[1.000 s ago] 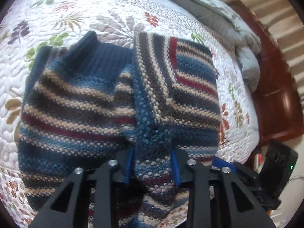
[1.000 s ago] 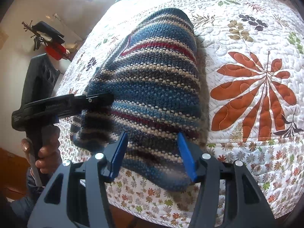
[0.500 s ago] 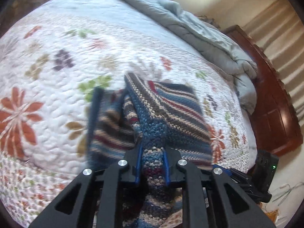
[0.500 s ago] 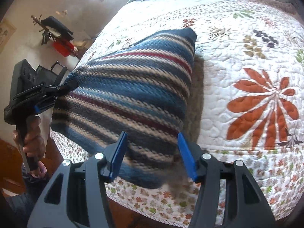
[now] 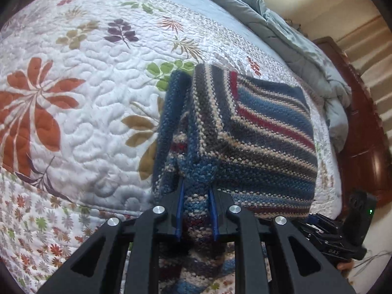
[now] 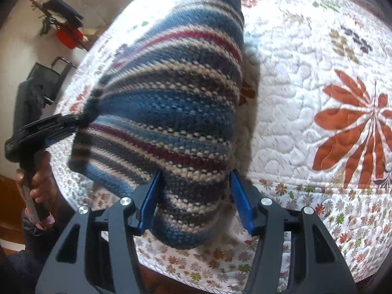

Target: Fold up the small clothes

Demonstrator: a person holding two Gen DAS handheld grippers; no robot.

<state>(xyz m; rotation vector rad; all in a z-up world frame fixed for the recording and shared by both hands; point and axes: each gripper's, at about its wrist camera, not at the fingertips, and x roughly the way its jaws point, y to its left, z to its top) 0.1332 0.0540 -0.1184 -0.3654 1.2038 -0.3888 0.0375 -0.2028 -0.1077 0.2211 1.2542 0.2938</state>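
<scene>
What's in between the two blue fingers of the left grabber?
A bunched fold of the striped sweater, squeezed between the left gripper's fingers. The left wrist view shows it.

Bright daylight, strong fisheye warp, slight motion blur.

- In the left wrist view, the striped sweater (image 5: 257,132) drops behind the left gripper (image 5: 196,210), so its lower end is hidden.
- There the right gripper (image 5: 328,235) shows only as a dark body at the lower right; its fingertips are covered by the knit.
- In the right wrist view, the sweater's near end passes below the right gripper's blue pads (image 6: 149,203); whether both pads press on it is unclear.
- The hand (image 6: 39,186) is cut off at the left edge.
- The red and black clutter (image 6: 63,27) on the floor is blurred, perhaps tools.
- The quilt (image 6: 306,78) beneath the lifted knit is hidden.
</scene>
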